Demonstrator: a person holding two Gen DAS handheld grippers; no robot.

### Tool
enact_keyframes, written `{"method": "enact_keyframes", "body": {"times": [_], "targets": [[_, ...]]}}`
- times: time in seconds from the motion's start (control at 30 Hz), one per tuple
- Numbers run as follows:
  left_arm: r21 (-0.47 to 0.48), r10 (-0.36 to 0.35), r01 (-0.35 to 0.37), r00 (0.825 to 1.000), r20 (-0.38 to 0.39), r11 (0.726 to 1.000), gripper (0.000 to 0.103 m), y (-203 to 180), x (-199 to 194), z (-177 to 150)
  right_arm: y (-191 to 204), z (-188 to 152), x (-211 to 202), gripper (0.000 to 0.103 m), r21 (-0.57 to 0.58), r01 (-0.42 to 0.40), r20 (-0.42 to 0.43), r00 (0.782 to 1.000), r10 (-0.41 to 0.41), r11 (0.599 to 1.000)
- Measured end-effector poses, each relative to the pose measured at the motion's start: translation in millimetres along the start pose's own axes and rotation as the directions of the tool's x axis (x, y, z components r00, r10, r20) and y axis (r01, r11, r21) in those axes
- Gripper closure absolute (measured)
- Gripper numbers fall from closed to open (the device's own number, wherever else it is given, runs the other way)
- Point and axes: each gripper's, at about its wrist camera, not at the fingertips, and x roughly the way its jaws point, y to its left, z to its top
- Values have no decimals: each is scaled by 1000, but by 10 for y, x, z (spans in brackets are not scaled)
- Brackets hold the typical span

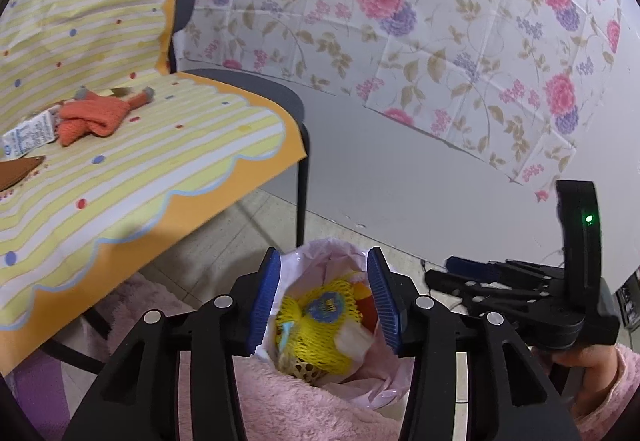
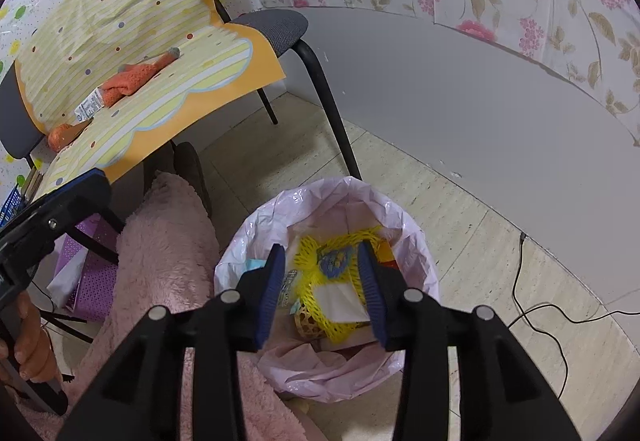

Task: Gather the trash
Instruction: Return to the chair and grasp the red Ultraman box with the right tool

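A bin lined with a pink bag (image 2: 340, 189) stands on the floor below both grippers. In it lie a yellow foam net (image 2: 306, 255) with a blue label, a white scrap (image 2: 336, 301) and other bits. My right gripper (image 2: 322, 289) hangs over the bin, jaws open, nothing between the pads. My left gripper (image 1: 325, 293) is also open above the same pink bag (image 1: 328, 253) and yellow net (image 1: 316, 337), holding nothing. On the chair's striped cloth (image 1: 160, 145) rest an orange knitted cloth (image 1: 96, 115), a white packet (image 1: 28, 137) and a brown piece (image 1: 16, 171).
A black chair leg (image 2: 332, 121) stands just behind the bin. A person's pink fluffy garment (image 2: 168, 253) presses against the bin's left side. A black cable (image 2: 540, 305) trails on the floor at right. A grey wall with floral sheeting (image 1: 440, 21) closes the back.
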Motion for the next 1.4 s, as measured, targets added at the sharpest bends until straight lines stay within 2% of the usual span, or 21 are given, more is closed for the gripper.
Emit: {"method": "enact_keyframes", "body": {"times": [0.2, 0.3, 0.5, 0.67, 0.83, 0.97, 1.03, 1.07, 1.17, 1.23, 1.33, 1.4], "targets": [[-38, 91, -89, 995, 39, 995, 54, 233, -251, 8, 122, 256, -364, 65, -36, 4, 133, 991, 1, 999], [-71, 118, -114, 992, 48, 991, 54, 374, -348, 8, 247, 344, -412, 65, -72, -14, 159, 987, 26, 997], [-120, 190, -181, 980, 62, 976, 54, 656, -530, 2, 681, 499, -304, 66, -177, -81, 145, 984, 108, 981], [-168, 260, -246, 963, 67, 955, 54, 946, -671, 7, 1064, 607, -174, 65, -247, -127, 124, 979, 161, 961], [-226, 346, -322, 936, 73, 919, 47, 1305, -838, 41, 1359, 763, -33, 63, -313, -157, 115, 973, 202, 937], [-275, 428, -397, 902, 59, 875, 42, 1642, -965, 100, 1573, 914, 118, 51, -361, -169, 112, 968, 223, 917], [-290, 458, -426, 888, 48, 857, 31, 1757, -1002, 121, 1696, 1015, 220, 44, -380, -178, 108, 966, 234, 908], [-305, 480, -446, 876, 43, 842, 29, 1849, -1029, 144, 1733, 1044, 254, 40, -386, -181, 108, 965, 239, 904], [-326, 513, -477, 858, 28, 816, 29, 2054, -1060, 224, 1855, 1170, 375, 37, -405, -191, 109, 961, 255, 894], [-326, 530, -493, 847, 29, 807, 29, 2180, -1046, 350, 1941, 1268, 452, 37, -417, -191, 111, 960, 258, 889], [-285, 549, -518, 835, 37, 807, 29, 2289, -969, 576, 2018, 1420, 537, 37, -422, -199, 116, 956, 270, 885], [-245, 553, -529, 833, 36, 813, 29, 2377, -849, 778, 2069, 1522, 591, 37, -419, -210, 118, 952, 282, 883]]}}
